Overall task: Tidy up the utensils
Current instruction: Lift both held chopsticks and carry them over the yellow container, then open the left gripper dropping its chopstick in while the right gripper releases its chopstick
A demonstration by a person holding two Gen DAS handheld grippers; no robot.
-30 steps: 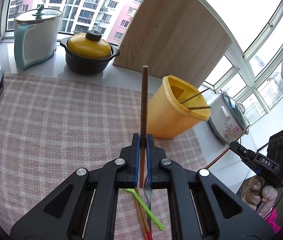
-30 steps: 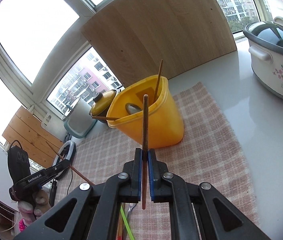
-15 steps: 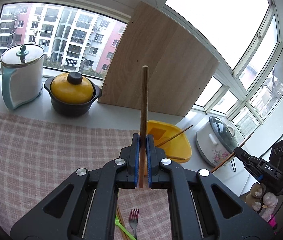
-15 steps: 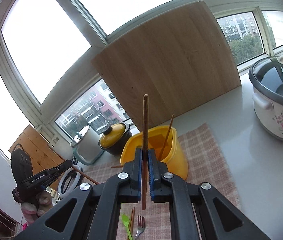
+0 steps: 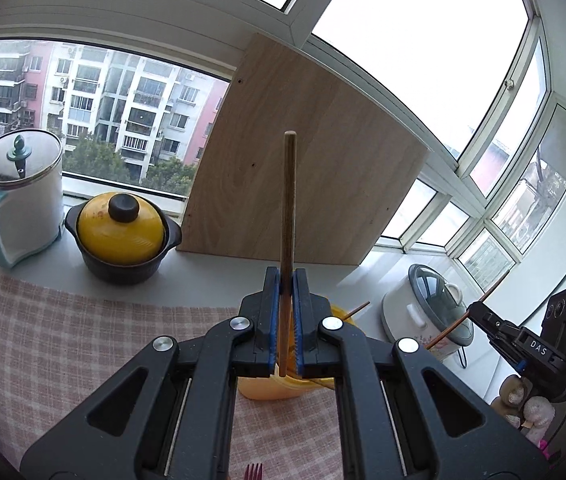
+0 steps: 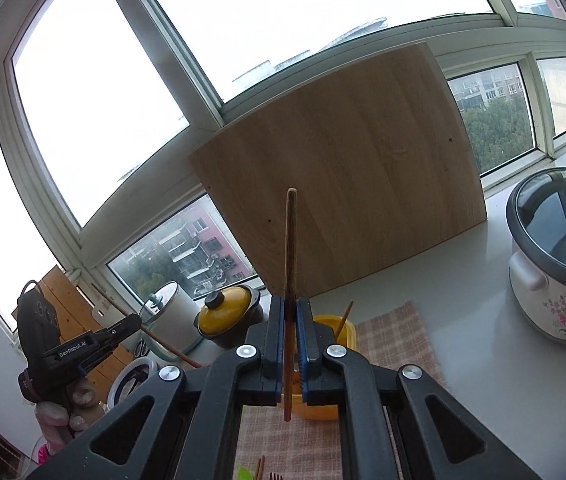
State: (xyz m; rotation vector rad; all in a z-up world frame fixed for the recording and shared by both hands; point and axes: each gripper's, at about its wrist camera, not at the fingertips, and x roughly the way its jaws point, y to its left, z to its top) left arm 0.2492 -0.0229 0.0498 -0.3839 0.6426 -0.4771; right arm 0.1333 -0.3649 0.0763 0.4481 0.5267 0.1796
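In the left wrist view my left gripper (image 5: 287, 278) is shut on a wooden chopstick (image 5: 288, 200) that stands upright above the jaws. Behind and below them the yellow utensil holder (image 5: 265, 391) is mostly hidden; a chopstick (image 5: 357, 309) pokes out of it. My right gripper (image 5: 475, 314) shows at the right edge with its own thin chopstick. In the right wrist view my right gripper (image 6: 290, 306) is shut on an upright wooden chopstick (image 6: 291, 248). The holder (image 6: 346, 330) sits just beyond the jaws. My left gripper (image 6: 135, 322) shows at the left.
A checked cloth (image 5: 63, 340) covers the counter. A fork (image 5: 254, 472) and a green utensil (image 6: 245, 473) lie near its front. At the back stand a white-teal kettle (image 5: 23, 196), a yellow-lidded black pot (image 5: 121, 236) and a wooden board (image 5: 303, 160). A flowered rice cooker (image 6: 555, 272) stands right.
Both grippers have risen with their chopsticks. The yellow holder has dropped in both views and now sits mostly behind the jaws. The utensils on the cloth have slid to the bottom edge.
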